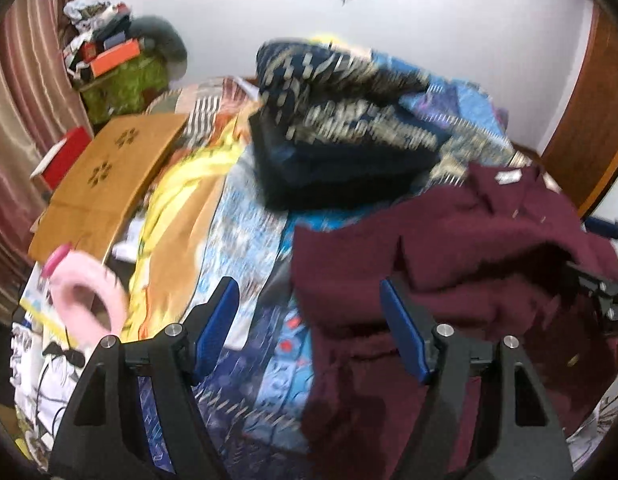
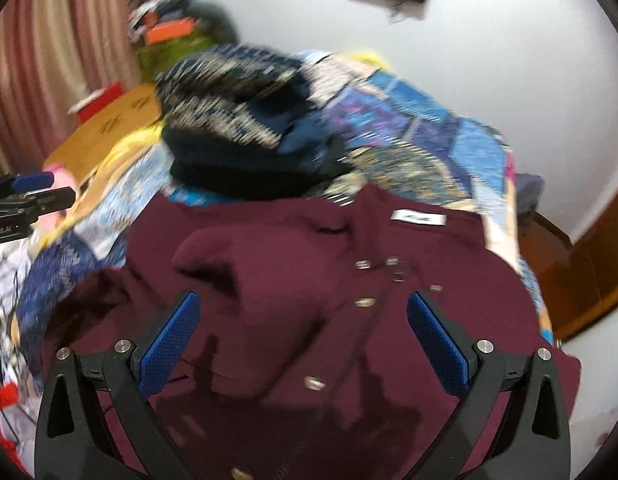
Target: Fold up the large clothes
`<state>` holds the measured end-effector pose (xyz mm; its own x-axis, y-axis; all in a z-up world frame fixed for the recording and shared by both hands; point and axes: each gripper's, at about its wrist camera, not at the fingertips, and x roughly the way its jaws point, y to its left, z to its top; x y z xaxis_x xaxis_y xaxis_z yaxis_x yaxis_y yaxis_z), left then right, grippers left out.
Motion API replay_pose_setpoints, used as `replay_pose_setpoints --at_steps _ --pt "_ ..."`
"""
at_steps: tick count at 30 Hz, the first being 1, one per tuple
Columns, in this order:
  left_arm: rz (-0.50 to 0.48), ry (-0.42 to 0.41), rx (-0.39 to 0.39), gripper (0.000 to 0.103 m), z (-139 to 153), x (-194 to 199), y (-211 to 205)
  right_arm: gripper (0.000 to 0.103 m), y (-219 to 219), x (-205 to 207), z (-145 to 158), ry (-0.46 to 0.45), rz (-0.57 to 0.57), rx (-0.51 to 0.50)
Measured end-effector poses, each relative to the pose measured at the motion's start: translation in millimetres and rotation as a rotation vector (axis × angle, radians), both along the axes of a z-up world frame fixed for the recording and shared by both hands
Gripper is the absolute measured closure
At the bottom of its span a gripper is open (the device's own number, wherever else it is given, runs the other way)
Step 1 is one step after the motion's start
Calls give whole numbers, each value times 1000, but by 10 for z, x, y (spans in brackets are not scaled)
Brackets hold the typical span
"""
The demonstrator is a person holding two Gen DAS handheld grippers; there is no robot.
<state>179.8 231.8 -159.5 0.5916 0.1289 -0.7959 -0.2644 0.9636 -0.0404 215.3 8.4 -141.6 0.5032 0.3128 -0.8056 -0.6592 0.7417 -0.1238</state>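
Observation:
A maroon buttoned cardigan [image 2: 293, 248] lies rumpled on the bed, with a white neck label [image 2: 419, 218] at its far side and a sleeve folded over its front. My right gripper [image 2: 303, 300] hovers open above its middle; its blue pads [image 2: 173, 332] touch nothing. In the left wrist view the cardigan [image 1: 449, 248] fills the right half. My left gripper [image 1: 307, 296] stands open over the cardigan's left edge and the bedding, with nothing pinched. The right gripper [image 1: 601, 288] shows at the right edge, and the left gripper [image 2: 29, 192] shows at the left edge of the right wrist view.
A pile of dark blue patterned clothes [image 1: 341, 120] sits behind the cardigan on a blue patchwork bedspread [image 1: 245, 232]. A yellow blanket [image 1: 181, 208], a brown folding table [image 1: 109, 176] and a pink furry band [image 1: 89, 292] lie to the left. Curtains [image 1: 25, 100] hang beyond.

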Motion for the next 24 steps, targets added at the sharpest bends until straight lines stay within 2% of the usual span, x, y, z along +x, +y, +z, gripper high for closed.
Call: replay_pose_setpoints --at_steps 4,8,11,13,14,15,16,17,18,19,21,22,24 --pt "-14 73 -25 31 -293 -39 18 0 273 74 -169 34 78 -89" --pt "-39 154 -56 31 -610 -4 -43 2 509 206 -366 45 135 -243" --pt "-65 201 -83 31 -810 51 -90 3 581 321 -464 28 141 -321" --pt "-75 226 -105 31 -922 95 -113 9 580 391 -478 13 128 -337" --pt "-76 239 -111 31 -968 114 -119 20 582 423 -476 11 122 -336" --pt "-77 253 -113 31 -1023 136 -134 35 562 450 -467 22 119 -322" --pt "-77 266 -111 31 -1069 156 -143 44 570 471 -459 34 118 -306" --pt "-74 275 -111 31 -1110 172 -151 59 554 480 -440 49 115 -279" --pt "-73 280 -116 31 -1139 179 -152 65 508 490 -410 59 105 -249" --pt "-72 282 -125 31 -1169 186 -156 68 478 490 -383 48 84 -233" --pt "-62 282 -136 31 -1201 185 -151 85 418 487 -318 9 41 -199" --pt "-55 281 -141 31 -1207 180 -147 89 346 496 -257 -4 13 -171" --pt "-43 275 -149 31 -1205 166 -132 93 148 555 -129 27 -55 -80"
